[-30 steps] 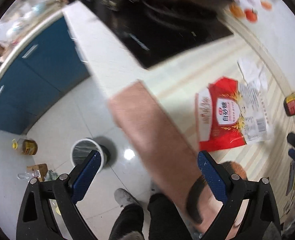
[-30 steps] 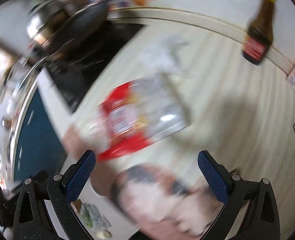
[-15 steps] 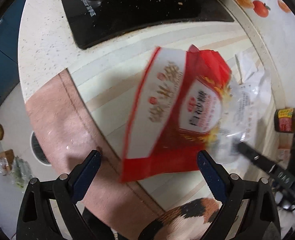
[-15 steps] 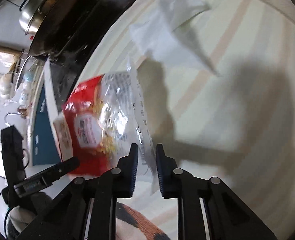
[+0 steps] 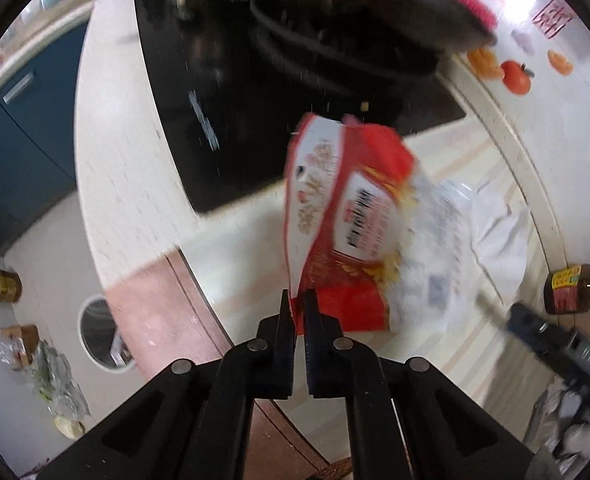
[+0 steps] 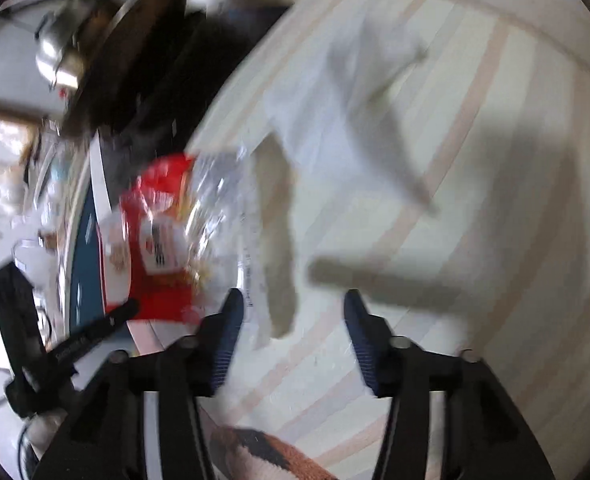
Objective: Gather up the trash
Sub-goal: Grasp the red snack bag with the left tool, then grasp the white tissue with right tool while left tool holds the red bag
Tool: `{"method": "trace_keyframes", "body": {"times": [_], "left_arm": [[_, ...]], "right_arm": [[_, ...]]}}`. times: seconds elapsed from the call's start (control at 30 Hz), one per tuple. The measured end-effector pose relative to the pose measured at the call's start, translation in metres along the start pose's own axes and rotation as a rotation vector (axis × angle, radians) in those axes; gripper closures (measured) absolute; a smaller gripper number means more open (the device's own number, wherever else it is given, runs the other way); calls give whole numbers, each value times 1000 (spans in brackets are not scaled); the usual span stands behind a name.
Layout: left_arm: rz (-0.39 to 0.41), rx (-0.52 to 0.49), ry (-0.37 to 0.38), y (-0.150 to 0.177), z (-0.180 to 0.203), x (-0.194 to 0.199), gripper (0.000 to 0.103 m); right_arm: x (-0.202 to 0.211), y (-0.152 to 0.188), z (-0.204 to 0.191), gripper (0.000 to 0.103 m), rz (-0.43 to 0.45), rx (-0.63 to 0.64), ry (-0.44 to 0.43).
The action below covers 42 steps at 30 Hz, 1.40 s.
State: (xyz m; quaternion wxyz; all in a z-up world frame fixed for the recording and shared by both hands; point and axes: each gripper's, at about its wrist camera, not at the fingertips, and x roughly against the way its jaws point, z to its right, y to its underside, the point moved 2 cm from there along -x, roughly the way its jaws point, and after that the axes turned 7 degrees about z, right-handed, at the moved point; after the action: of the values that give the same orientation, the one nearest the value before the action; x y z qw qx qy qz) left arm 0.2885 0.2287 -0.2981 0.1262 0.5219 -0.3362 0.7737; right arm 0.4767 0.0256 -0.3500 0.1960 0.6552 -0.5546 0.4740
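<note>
We see a pale striped countertop (image 5: 255, 236) with a black stove top (image 5: 231, 92) set into it, and a dark pan (image 5: 359, 28) sits on that stove. A white sheet of paper (image 5: 499, 236) lies flat on the counter near the back edge, and a brown sauce bottle (image 5: 571, 288) rests just beside it, while a pinkish board (image 5: 155, 312) sits along the front edge. Below, on the light tiled floor (image 5: 43, 296), we see a round bin (image 5: 99, 334), a yellow-labelled jar (image 5: 7, 286) and some loose plastic scraps (image 5: 51, 380).
</note>
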Motion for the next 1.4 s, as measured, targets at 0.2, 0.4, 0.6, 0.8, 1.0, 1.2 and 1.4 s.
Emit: {"method": "trace_keyframes", "body": {"times": [0.2, 0.4, 0.6, 0.8, 1.0, 1.2, 1.4], "left_arm": [[68, -24, -82, -21, 0, 21, 103], [131, -49, -103, -29, -3, 44, 103], [201, -31, -103, -34, -27, 89, 103], [282, 8, -109, -34, -65, 143, 103], [344, 62, -148, -25, -126, 197, 103], [350, 154, -227, 4, -215, 229, 103], [287, 285, -313, 49, -317, 212, 103]], "right_arm": [[13, -41, -8, 38, 163, 27, 139], [-28, -57, -19, 102, 117, 99, 215], [7, -42, -76, 102, 199, 183, 135], [47, -10, -145, 102, 214, 240, 10], [70, 46, -224, 102, 169, 305, -129], [51, 125, -305, 102, 57, 378, -250], [-16, 215, -367, 102, -72, 511, -251]]}}
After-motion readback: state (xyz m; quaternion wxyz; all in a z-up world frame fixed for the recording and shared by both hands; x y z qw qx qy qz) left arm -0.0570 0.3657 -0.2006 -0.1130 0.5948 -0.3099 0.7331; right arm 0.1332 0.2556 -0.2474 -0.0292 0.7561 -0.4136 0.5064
